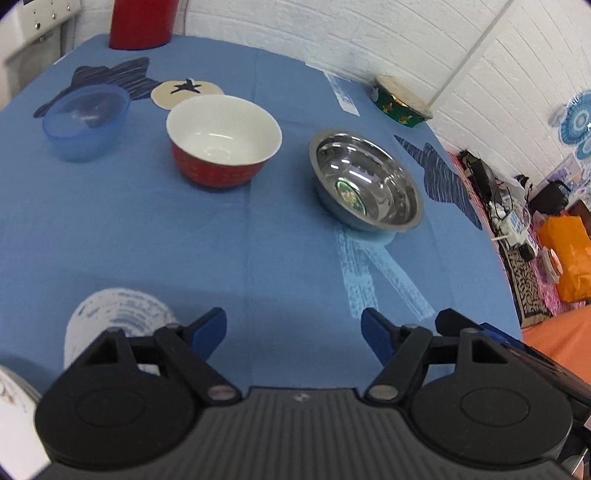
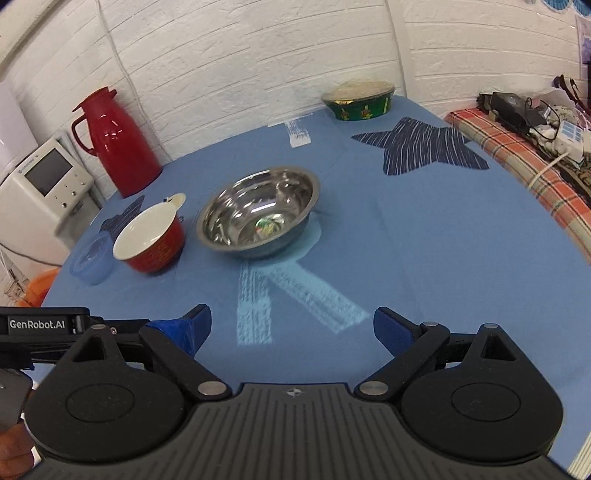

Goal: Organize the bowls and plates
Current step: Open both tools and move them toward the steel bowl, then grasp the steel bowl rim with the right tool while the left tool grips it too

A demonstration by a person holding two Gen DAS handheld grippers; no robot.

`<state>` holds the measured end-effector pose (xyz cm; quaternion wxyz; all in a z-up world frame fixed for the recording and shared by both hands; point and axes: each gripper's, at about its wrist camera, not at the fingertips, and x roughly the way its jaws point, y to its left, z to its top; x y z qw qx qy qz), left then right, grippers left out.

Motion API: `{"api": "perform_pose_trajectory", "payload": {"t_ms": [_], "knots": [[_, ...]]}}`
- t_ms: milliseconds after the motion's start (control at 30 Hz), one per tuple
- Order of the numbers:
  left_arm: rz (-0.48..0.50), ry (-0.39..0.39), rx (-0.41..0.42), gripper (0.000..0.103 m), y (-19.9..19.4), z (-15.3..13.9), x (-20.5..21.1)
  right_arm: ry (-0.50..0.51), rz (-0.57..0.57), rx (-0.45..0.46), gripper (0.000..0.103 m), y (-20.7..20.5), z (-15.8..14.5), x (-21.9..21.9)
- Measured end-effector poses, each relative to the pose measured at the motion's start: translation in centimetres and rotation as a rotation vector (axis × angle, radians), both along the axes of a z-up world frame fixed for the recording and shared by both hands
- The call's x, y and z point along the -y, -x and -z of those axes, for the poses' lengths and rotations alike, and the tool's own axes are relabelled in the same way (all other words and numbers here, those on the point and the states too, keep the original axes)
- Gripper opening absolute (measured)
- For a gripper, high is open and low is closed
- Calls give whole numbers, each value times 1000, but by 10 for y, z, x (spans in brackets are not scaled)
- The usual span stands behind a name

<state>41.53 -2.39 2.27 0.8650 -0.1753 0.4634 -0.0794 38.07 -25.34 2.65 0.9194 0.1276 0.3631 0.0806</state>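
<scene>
Left wrist view: left claw [image 1: 293, 332] spread wide, empty, hovering above bare blue table [image 1: 184, 258]. Ahead and left, red bowl [image 1: 223, 142] with white inside, upright; beyond it further left, blue plastic bowl [image 1: 86, 122], just beside but apart. Ahead and right, steel bowl [image 1: 365, 181], upright, empty apart from a sticker at the bottom. Far right near the table's back edge, a green lidded bowl [image 1: 400, 101]. Close under the left finger, a white patterned plate [image 1: 118, 314], partly hidden. At the far back left, the base of a red jug [image 1: 142, 24].

Right wrist view: right claw [image 2: 291, 328] likewise spread and empty, above the pale stripe marks. Steel bowl [image 2: 258, 218] dead ahead, nearest target; red bowl [image 2: 149, 240] to its left, nearly touching; blue plastic bowl [image 2: 92, 258] left again.

Likely step: reaching for a bowl to nest. Best done by pinching one rim wall, one finger inside, one outside, then lifting straight up before carrying sideways. Steel wall looks slick, so a deep bite seems wise.

Plenty of open cloth between claws and bowls. Table edge falls away right of the right claw; left claw close alongside, so worth minding a collision.
</scene>
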Motion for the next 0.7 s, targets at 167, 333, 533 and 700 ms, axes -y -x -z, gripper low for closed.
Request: {"api": "perform_pose_trajectory", "payload": {"t_ms": [167,333,533,700], "knots": [[-105,61,-20,74,-47,3,10,34,-24,3,82,-60,-3,2],[-183,78,-15,74,-79,6,24,106,-12,15,82,-116,0,-5],[-253,27,-85,74,-104,27,31,227,-34,-46,82,-171,29,-19],[-258,-17,-92,74,-115,26,33,253,-99,-37,82,-185,44,-33]]}}
